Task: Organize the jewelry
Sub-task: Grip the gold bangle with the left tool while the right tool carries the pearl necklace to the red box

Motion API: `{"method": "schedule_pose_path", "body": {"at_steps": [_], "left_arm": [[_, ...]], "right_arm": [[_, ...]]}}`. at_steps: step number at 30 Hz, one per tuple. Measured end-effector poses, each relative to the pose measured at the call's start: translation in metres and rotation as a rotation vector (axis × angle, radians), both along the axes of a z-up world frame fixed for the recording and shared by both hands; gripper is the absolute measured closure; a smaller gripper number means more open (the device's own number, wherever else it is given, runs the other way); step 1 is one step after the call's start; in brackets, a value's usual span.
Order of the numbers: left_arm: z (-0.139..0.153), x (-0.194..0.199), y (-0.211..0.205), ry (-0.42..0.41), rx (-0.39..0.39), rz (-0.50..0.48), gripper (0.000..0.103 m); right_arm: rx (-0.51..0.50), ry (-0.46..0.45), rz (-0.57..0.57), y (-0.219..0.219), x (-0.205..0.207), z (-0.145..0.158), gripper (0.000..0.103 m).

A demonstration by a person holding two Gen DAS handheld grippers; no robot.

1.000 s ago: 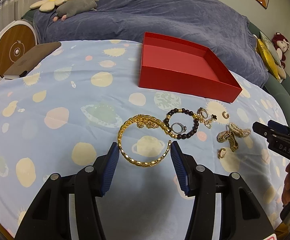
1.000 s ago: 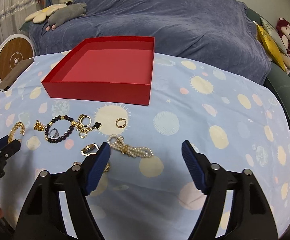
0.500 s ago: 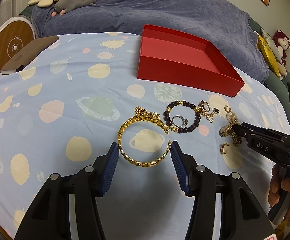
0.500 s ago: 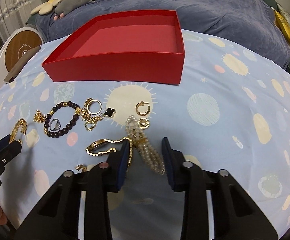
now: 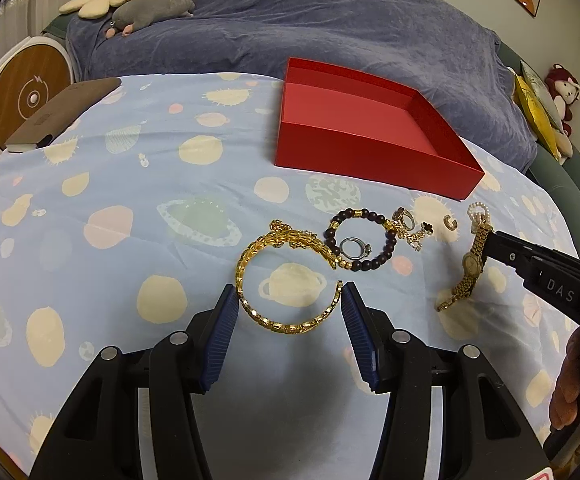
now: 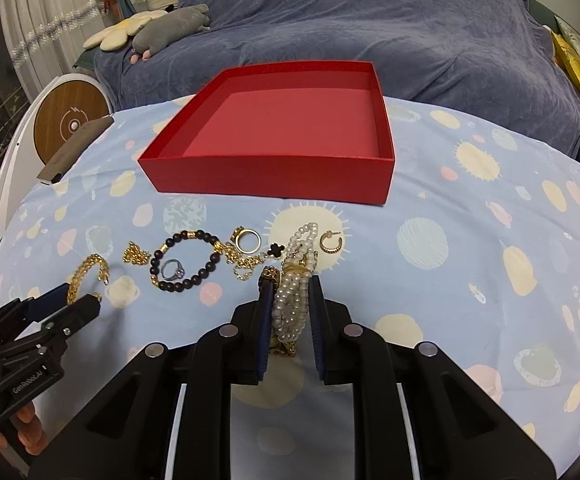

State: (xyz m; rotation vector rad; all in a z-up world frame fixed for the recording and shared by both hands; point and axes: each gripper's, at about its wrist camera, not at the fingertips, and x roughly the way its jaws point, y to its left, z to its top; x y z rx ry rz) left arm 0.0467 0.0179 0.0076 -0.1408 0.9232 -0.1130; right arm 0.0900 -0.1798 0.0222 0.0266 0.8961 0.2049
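A red open box (image 5: 366, 128) (image 6: 281, 136) stands empty on the patterned cloth. My left gripper (image 5: 287, 312) is open, its pads on either side of a gold bangle (image 5: 285, 280) lying on the cloth. My right gripper (image 6: 290, 304) is shut on a pearl bracelet (image 6: 294, 288) together with a gold watch (image 5: 468, 270), which hangs lifted from its tips. On the cloth lie a dark bead bracelet (image 5: 362, 244) (image 6: 187, 258), a silver ring (image 5: 354, 249), a gold ring (image 6: 248, 240), a gold chain with a black clover (image 6: 265, 254) and a gold hoop earring (image 6: 331, 242).
A dark flat case (image 5: 61, 112) lies at the table's far left edge beside a round wooden-faced device (image 5: 29, 96). A blue-covered bed (image 5: 310, 28) with plush toys runs behind the table.
My right gripper closed on the pearl bracelet and gold watch and lifted them off the cloth. My left gripper stayed open around the gold bangle.
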Motion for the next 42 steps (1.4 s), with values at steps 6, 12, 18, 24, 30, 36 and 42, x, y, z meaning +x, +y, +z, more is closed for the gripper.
{"method": "schedule_pose_path", "body": {"at_steps": [6,12,18,24,30,36,42], "left_arm": [[0.005,0.001,-0.008,-0.006,-0.014,-0.009,0.052],[0.004,0.003,-0.010,-0.001,-0.015,-0.008,0.052],[0.005,0.002,-0.007,-0.002,-0.019,0.000,0.052],[0.004,0.001,-0.009,0.002,-0.016,-0.003,0.052],[0.001,0.001,-0.013,0.006,-0.007,-0.014,0.052],[0.000,0.001,-0.014,0.007,-0.009,-0.018,0.052],[0.003,0.000,-0.011,0.001,-0.016,-0.017,0.052]], "right_arm": [[0.087,0.022,0.017,-0.004,-0.001,0.011,0.086],[0.065,0.095,0.007,-0.009,-0.008,-0.010,0.086],[0.039,0.116,0.001,-0.020,-0.023,-0.021,0.084],[0.055,0.091,-0.036,-0.032,-0.027,-0.015,0.082],[0.041,0.096,-0.046,-0.030,-0.015,-0.017,0.078],[-0.026,0.134,-0.010,-0.010,-0.012,-0.041,0.078],[-0.021,0.101,-0.018,-0.012,-0.014,-0.032,0.091]]}}
